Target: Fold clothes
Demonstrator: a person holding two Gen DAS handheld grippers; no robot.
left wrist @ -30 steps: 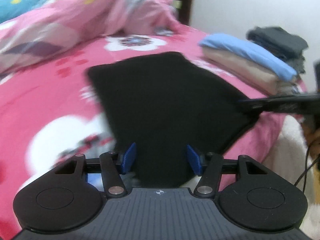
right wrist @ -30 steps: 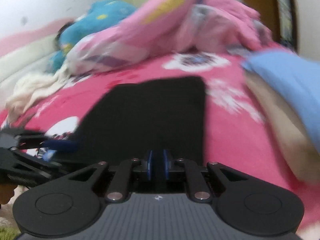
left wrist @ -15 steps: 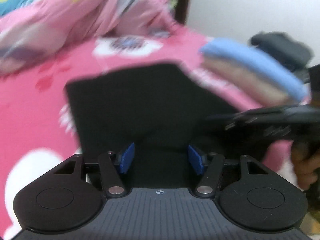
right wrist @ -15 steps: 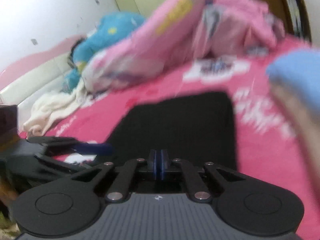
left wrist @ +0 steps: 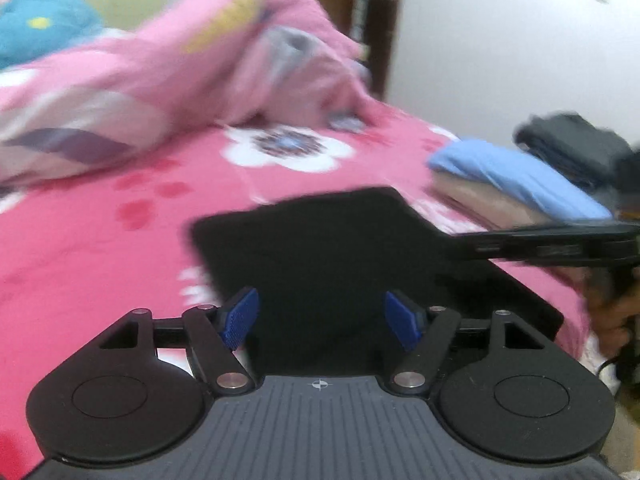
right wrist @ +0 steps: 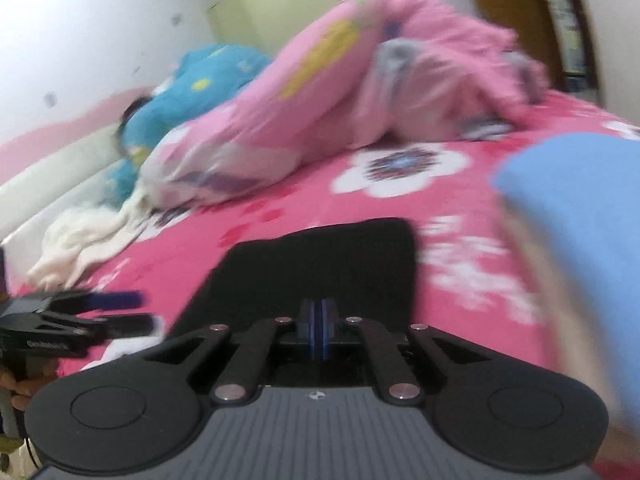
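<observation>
Left wrist view: my left gripper (left wrist: pixel 322 320) has its jaws spread wide, nothing between them, with the black garment (left wrist: pixel 340 256) lying flat on the bed (left wrist: pixel 100 240) just ahead of and under the blue pads. In the right wrist view my right gripper (right wrist: pixel 319 334) has its jaws pressed together at the garment's near edge; whether any cloth is pinched between them I cannot tell, since black hides against black. The garment lies as a neat, straight-edged panel, so I judge it at least partly folded; whether another fold is due or it is ready for the stack (left wrist: pixel 516 184) off to the right of my left jaws, the pictures leave open. Both grippers sit low and level, pointing across the bed, the right one reaching in from my left jaws' right side.
</observation>
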